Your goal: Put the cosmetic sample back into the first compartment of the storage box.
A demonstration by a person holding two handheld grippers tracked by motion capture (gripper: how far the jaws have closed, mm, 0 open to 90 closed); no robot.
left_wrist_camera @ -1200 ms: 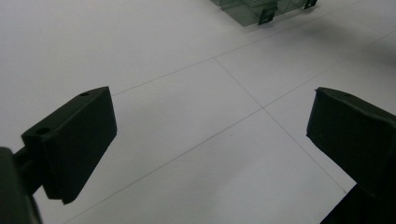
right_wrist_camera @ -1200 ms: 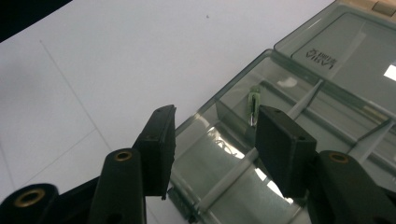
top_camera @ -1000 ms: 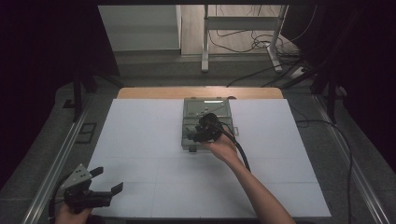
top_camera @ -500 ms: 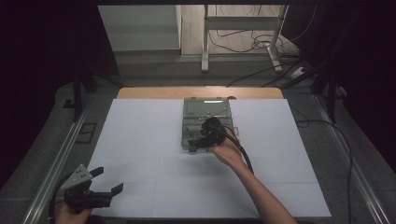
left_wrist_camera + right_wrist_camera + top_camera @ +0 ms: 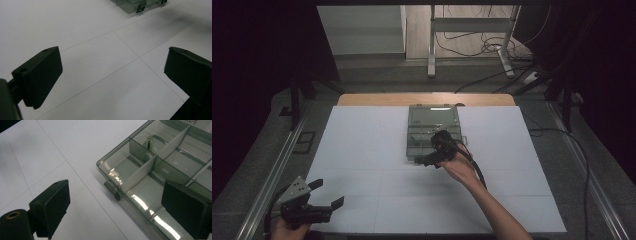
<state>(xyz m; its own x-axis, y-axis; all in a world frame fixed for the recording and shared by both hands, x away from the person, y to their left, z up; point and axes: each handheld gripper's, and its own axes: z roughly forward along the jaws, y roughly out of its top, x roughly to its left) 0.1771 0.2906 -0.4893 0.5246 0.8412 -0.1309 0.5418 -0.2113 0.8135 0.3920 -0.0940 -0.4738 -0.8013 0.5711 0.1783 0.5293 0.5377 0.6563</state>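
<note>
Right gripper (image 5: 426, 161) has just been opening its jaws: a second ago they stood narrower over the near part of the organizer box, now they are spread wide, and the right gripper view shows nothing between the pads, just white mat under one and the box's near-left corner under the other. The hand has barely shifted, hovering at the same front edge. My read: that's either a release just finished or a set-up to grab the box's front wall or latch; nothing is held, so the next grip is yet to come. The clear compartment organizer box (image 5: 434, 131) sits on the white table mat (image 5: 362, 150), centre-far side, lid open and lying back toward the wooden edge; same place as in the earlier frames. Left gripper (image 5: 326, 194) idle at the near-left corner of the mat, well apart from the box, jaws spread with only bare mat between them, no change. Counts: two grippers, one box, one front latch tab (image 5: 113, 190) visible up close, one small greenish part (image 5: 149, 142) standing in a far compartment, can't tell what it is; the other compartments in that close view look empty.
</note>
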